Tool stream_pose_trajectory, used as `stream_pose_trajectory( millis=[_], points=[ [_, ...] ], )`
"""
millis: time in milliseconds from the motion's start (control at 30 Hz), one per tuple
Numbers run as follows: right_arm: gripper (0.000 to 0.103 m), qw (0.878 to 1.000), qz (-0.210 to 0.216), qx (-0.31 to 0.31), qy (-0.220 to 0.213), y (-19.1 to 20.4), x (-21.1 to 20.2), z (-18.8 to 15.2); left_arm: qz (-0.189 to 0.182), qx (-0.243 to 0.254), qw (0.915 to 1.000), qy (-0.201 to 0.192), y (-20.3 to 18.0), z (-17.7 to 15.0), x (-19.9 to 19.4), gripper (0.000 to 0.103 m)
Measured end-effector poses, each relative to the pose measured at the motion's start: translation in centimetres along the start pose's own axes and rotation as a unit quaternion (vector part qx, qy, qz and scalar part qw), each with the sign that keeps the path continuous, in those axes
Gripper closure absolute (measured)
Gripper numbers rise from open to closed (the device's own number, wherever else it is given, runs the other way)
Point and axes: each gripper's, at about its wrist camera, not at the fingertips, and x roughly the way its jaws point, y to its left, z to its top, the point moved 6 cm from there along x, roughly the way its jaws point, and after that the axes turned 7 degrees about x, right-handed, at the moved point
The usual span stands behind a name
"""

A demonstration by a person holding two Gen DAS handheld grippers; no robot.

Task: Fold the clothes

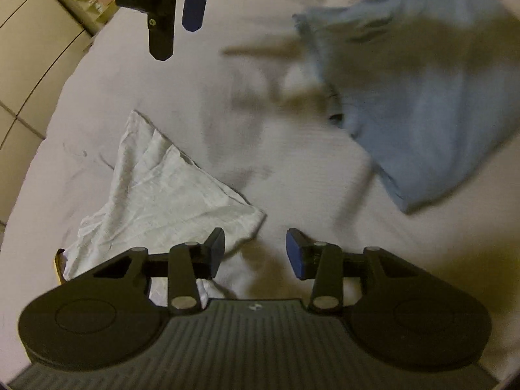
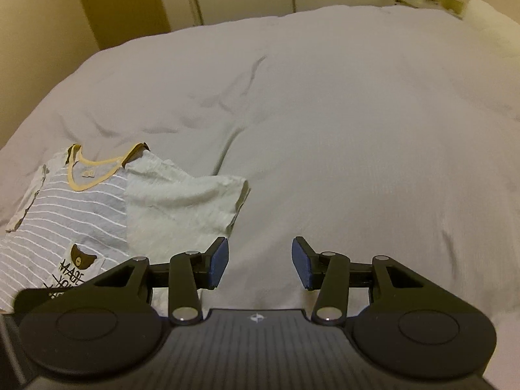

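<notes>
- Left gripper (image 1: pixel 255 253): jaws spread wide, nothing between them, hovering over the bed (image 1: pixel 195 104) just beside the near corner of the striped tee.
- Right gripper (image 2: pixel 259 261): jaws also released, empty, above bare bedding to the right of the striped tee (image 2: pixel 81 204). In the left wrist view it hangs well above the bed, beyond the tee.
- Striped tee lies flat near the bed's edge, yellow neckline (image 2: pixel 92 174) pointing away, one side already turned over so the pale reverse shows; bear print (image 2: pixel 81 258) face up.
- Blue garment (image 1: pixel 416 91) lies well apart from the tee, further across the bed, blurred, looks bunched rather than folded.
- Step in hand, judged: finish the tee's fold, likely the other side or hem.
- To do it well: pinch the edge itself, not the bedding under it; take both layers at corners; keep the two grippers level so the crease runs straight; lay the fabric down before letting go.
- Risk: soft duvet may get caught in the jaws with the thin cloth.
</notes>
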Motion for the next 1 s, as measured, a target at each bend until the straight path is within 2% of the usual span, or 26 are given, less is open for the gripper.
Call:
stream_pose_trajectory(
  millis=[100, 167, 233, 300, 400, 467, 600, 700, 767, 833, 867, 900, 933, 967, 1000],
  points=[
    [0.054, 1.000, 0.014, -0.022, 0.011, -0.7, 1.3, 0.6, 0.026, 0.011, 0.9994, 0.018, 0.1, -0.1, 1.9, 0.066],
    [0.054, 0.999, 0.021, -0.035, 0.019, -0.7, 2.5, 1.1, 0.028, 0.016, 0.9994, 0.014, 0.3, 0.0, 2.3, 0.071],
    [0.054, 0.998, 0.027, -0.049, 0.023, -0.4, 3.6, 1.7, 0.025, 0.016, 0.9995, 0.008, 0.5, 0.3, 2.5, 0.090],
    [0.051, 0.997, 0.034, -0.065, 0.024, 0.1, 4.5, 2.4, 0.016, -0.021, 0.9996, -0.008, 1.4, 0.3, 1.9, 0.101],
    [0.049, 0.994, 0.043, -0.096, 0.025, 1.3, 6.0, 3.9, 0.009, -0.080, 0.9965, -0.024, 3.0, -0.1, 1.1, 0.102],
    [0.049, 0.992, 0.049, -0.114, 0.028, 2.0, 7.1, 4.8, 0.006, -0.095, 0.9949, -0.033, 3.4, -0.3, 0.7, 0.102],
    [0.050, 0.989, 0.055, -0.118, 0.066, 2.9, 10.7, 5.9, 0.003, -0.105, 0.9935, -0.042, 3.8, -0.8, 0.5, 0.102],
    [0.060, 0.989, 0.060, -0.091, 0.100, 3.3, 12.7, 6.2, 0.002, -0.115, 0.9923, -0.046, 4.0, -0.8, 0.3, 0.102],
    [0.077, 0.990, 0.061, -0.066, 0.113, 3.3, 13.3, 6.4, 0.000, -0.122, 0.9913, -0.050, 3.9, -0.8, 0.1, 0.102],
    [0.080, 0.990, 0.056, -0.050, 0.119, 3.2, 13.3, 6.7, 0.001, -0.135, 0.9891, -0.058, 3.7, -0.5, -1.0, 0.102],
    [0.094, 0.990, 0.053, -0.044, 0.122, 3.1, 13.2, 6.8, 0.000, -0.155, 0.9855, -0.068, 4.1, -0.6, -1.6, 0.102],
    [0.099, 0.990, 0.049, -0.040, 0.125, 3.2, 13.0, 7.0, -0.007, -0.190, 0.9783, -0.081, 4.7, -0.9, -2.0, 0.102],
    [0.099, 0.990, 0.044, -0.040, 0.126, 3.5, 12.7, 7.5, -0.014, -0.226, 0.9695, -0.094, 5.3, -1.1, -2.4, 0.102],
    [0.099, 0.990, 0.041, -0.039, 0.127, 3.8, 12.3, 7.9, -0.024, -0.294, 0.9492, -0.110, 6.6, -1.9, -2.9, 0.102],
    [0.100, 0.991, 0.044, -0.036, 0.125, 4.4, 11.9, 8.5, -0.023, -0.339, 0.9334, -0.115, 7.5, -2.8, -3.3, 0.102]
  ],
)
